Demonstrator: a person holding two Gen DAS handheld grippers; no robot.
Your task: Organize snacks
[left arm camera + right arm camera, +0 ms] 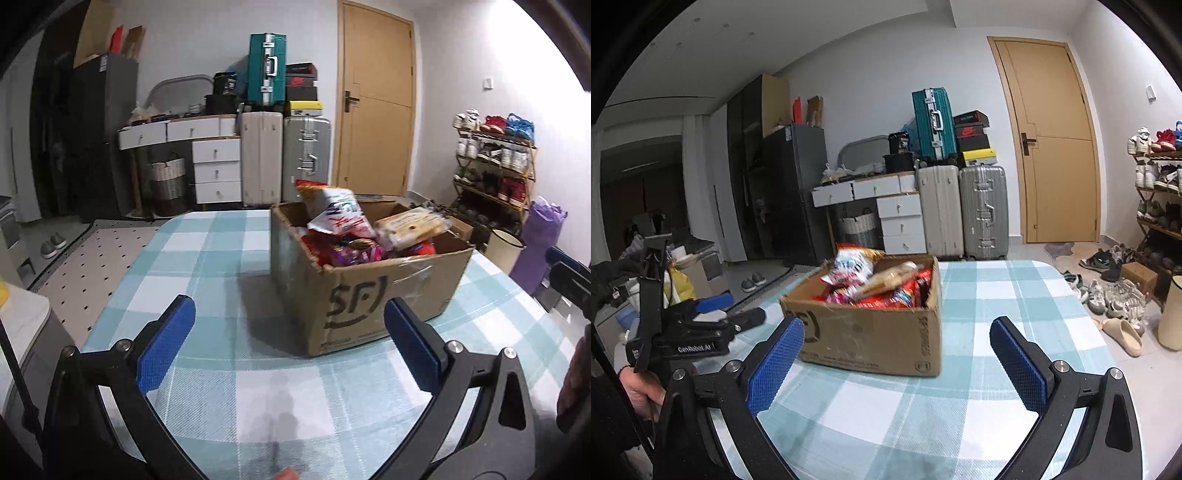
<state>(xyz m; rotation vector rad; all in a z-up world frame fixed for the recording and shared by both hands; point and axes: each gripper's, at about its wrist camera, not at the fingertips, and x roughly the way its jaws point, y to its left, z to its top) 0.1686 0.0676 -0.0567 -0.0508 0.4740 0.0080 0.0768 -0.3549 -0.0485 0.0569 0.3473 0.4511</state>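
A: Snacks (343, 229) sit piled in the cardboard box (369, 291), right of centre in my left wrist view. A white-and-red bag (338, 212) sticks up above the rim, and a pale packet of biscuits (410, 225) leans across the top, just beside it.

B: Where is the box standing?

A: On the checked surface (207, 266), towards its far end. In my right wrist view the box (871, 332) lies at the middle of the frame, with the red packets (886, 295) filling it.

B: And your left hand-held gripper?

A: The left hand-held gripper (290, 315) is spread wide with nothing between its blue pads (166, 343). It hangs above the surface, on the near side of the box and apart from it. It also shows at the lower left of my right wrist view, held in a hand (642, 391).

B: The right one?

A: The right hand-held gripper (897, 336) is released too, jaws wide, pads (1019, 365) empty. The box shows between them, farther off and untouched.

B: Anything behind?

A: Suitcases (964, 210) against the far wall, a wooden door (1056, 147) at upper right, a shoe rack (495, 162) at the right edge.
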